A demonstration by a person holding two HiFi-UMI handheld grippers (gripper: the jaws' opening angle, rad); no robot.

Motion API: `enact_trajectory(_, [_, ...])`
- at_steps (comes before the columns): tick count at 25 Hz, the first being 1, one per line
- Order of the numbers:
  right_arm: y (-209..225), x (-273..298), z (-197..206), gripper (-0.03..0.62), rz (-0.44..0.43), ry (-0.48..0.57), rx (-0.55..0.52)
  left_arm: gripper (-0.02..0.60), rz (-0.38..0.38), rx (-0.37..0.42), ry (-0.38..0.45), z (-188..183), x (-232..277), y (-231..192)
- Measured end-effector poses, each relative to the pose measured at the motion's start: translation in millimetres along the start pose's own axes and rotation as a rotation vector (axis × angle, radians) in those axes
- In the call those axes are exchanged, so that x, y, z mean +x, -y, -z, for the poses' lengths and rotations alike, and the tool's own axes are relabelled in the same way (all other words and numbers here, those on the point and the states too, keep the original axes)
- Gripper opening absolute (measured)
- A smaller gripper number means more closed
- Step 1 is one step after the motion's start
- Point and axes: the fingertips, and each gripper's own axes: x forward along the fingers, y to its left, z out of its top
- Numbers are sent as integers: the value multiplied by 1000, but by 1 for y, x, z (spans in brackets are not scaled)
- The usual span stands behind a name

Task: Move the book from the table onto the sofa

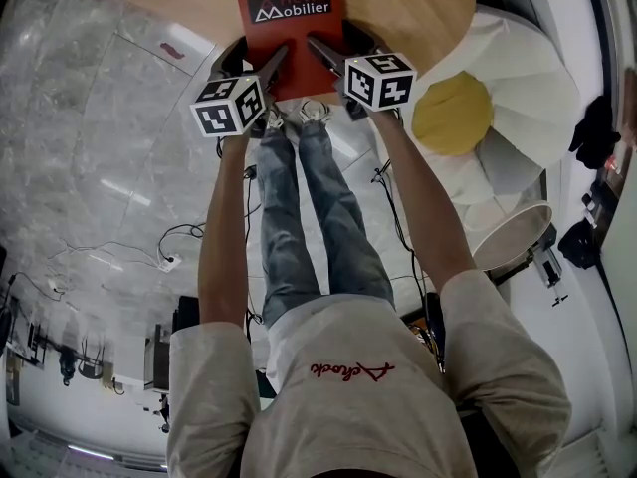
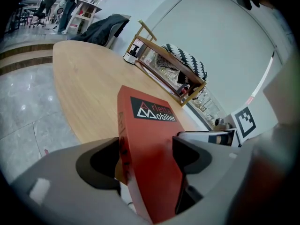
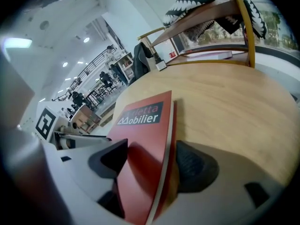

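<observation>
- A red book (image 1: 289, 13) with a dark title band is seen lying flat on the round wooden tabletop (image 1: 418, 8). Its near end juts over the edge toward the person.
- The left tongs (image 1: 261, 60) are set at the book's near left corner and the right tongs (image 1: 338, 48) at its near right corner. Both are pointed slantwise downward.
- In the left gripper view, the left tongs (image 2: 146, 146) are shown released and spread wide. The book (image 2: 147, 111) passes between the two jaws and is not clamped by them.
- In the right gripper view, the right tongs (image 3: 151, 149) are likewise spread wide and released. The book (image 3: 140, 116) lies between the jaws, with the tabletop (image 3: 220, 102) stretching beyond it.
- At the far side of the tabletop (image 2: 89, 78), a wooden frame (image 2: 159, 55) is seen with a black-and-white patterned cushion (image 2: 187, 62) on it.
- Beside the tabletop, a white padded seat (image 1: 528, 78) with a yellow centre is seen on the grey marbled floor (image 1: 119, 118).
- The person's legs (image 1: 318, 207), in jeans, are seen below the tongs.
</observation>
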Motion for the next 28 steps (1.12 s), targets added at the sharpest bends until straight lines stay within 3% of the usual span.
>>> enact_trajectory(7, [-1,-1,0,281,-6,0,15,339,-15,23,-17,1,2,3])
enact_trajectory(28, [-26,-25,-14,278,47,64,-26,339,-55,76,63,-25,-25,18])
